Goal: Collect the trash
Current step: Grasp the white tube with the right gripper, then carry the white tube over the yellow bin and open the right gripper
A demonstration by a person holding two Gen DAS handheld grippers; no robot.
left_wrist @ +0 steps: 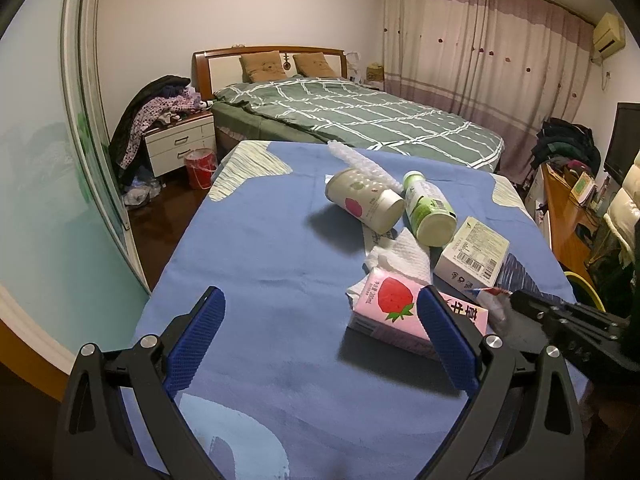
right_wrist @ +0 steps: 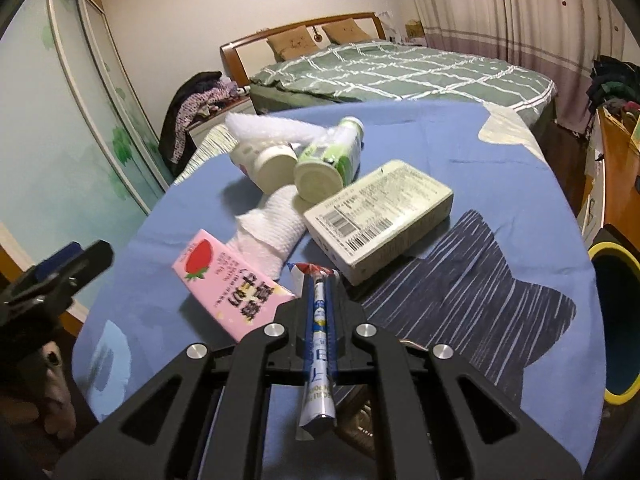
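Observation:
Trash lies on a table under a blue cloth (left_wrist: 260, 264). My right gripper (right_wrist: 318, 280) is shut on a flattened white, blue and red wrapper (right_wrist: 318, 344), held a little above the cloth; in the left wrist view the right gripper (left_wrist: 516, 300) and the wrapper (left_wrist: 494, 300) show at the right. My left gripper (left_wrist: 320, 312) stands open over the near cloth, its right pad (left_wrist: 444, 340) against the pink strawberry milk carton (left_wrist: 384, 308). Beyond lie crumpled paper towel (left_wrist: 400, 260), a pale green box (left_wrist: 472, 256), a green bottle (left_wrist: 428, 208) and a cream cup (left_wrist: 364, 200), both on their sides.
A yellow-rimmed bin (right_wrist: 616, 320) stands past the table's right edge. A roll of bubble wrap (left_wrist: 364, 164) lies behind the cup. Beyond the table are a bed (left_wrist: 360, 120), a nightstand (left_wrist: 180, 144), a red bucket (left_wrist: 200, 168) and a wooden desk (left_wrist: 568, 208).

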